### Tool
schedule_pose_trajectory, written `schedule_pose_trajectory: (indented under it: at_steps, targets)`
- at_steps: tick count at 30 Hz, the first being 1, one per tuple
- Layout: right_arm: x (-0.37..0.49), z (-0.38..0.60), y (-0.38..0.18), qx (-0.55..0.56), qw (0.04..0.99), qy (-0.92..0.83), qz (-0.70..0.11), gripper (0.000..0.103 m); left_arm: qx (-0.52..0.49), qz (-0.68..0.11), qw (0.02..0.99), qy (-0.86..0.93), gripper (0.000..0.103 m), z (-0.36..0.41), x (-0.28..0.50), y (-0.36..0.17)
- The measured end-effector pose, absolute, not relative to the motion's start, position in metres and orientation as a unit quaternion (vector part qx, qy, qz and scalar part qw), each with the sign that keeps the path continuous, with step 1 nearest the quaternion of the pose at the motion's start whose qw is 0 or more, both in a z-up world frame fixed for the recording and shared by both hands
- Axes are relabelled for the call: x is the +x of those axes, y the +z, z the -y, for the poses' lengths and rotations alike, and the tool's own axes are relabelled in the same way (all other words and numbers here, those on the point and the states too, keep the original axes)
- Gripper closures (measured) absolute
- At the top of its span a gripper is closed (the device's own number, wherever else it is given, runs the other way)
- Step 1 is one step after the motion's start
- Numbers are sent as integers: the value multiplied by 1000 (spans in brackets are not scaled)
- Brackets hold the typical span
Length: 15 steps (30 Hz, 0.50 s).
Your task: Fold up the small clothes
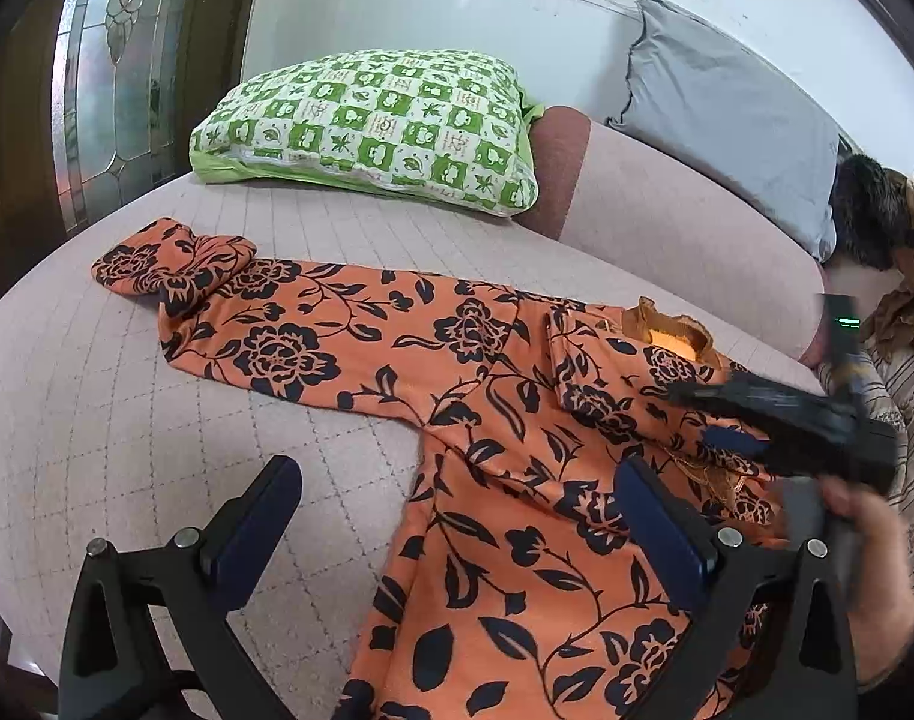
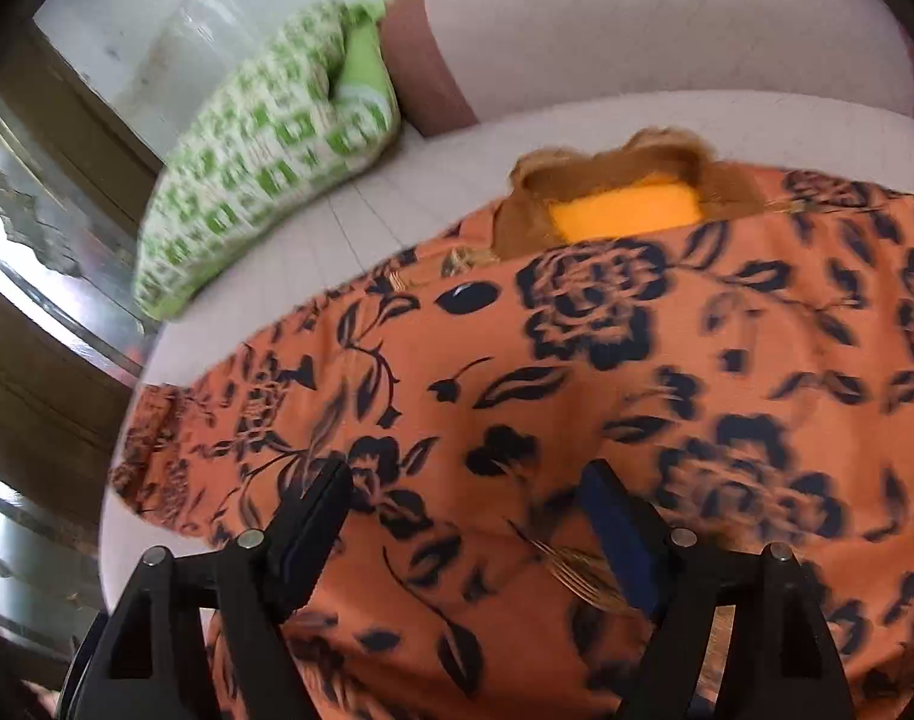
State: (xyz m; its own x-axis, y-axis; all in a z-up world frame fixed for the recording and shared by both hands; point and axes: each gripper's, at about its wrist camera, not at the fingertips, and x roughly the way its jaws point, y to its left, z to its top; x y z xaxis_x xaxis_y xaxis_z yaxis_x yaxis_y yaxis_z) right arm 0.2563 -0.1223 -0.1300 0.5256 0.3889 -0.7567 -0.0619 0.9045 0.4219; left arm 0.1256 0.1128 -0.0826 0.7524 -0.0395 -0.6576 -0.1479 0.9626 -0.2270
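With the orange flowered top [image 1: 505, 420] spread on the bed [image 1: 156, 408], one sleeve stretched toward ten o'clock, both the left claw [image 1: 457, 516] and right claw [image 2: 469, 516] hover open and empty, so folding that sleeve inward likely comes next.

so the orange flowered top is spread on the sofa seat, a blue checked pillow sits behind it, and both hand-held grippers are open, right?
Not quite: the pillow is green and white checked, not blue, as the left wrist view shows. The rest stands: the orange flowered top is spread on the sofa seat, and the left hand-held gripper and right hand-held gripper are open.
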Motion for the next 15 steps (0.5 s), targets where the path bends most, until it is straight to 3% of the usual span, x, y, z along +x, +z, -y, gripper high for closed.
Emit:
schedule_pose_trajectory:
  at_steps: [6,12,15]
  targets:
    - [216,220,-71,176,893,97,-402,17,-127,-362,923,-15,0,-91,151,-63]
    - [190,336,-77,244,892,42,-378,17,-102,-376,919,-58,0,-47,219,-49]
    - [182,375,-90,276,884,27,-378,17,-54,-404,911,-59,0,-16,256,-68]
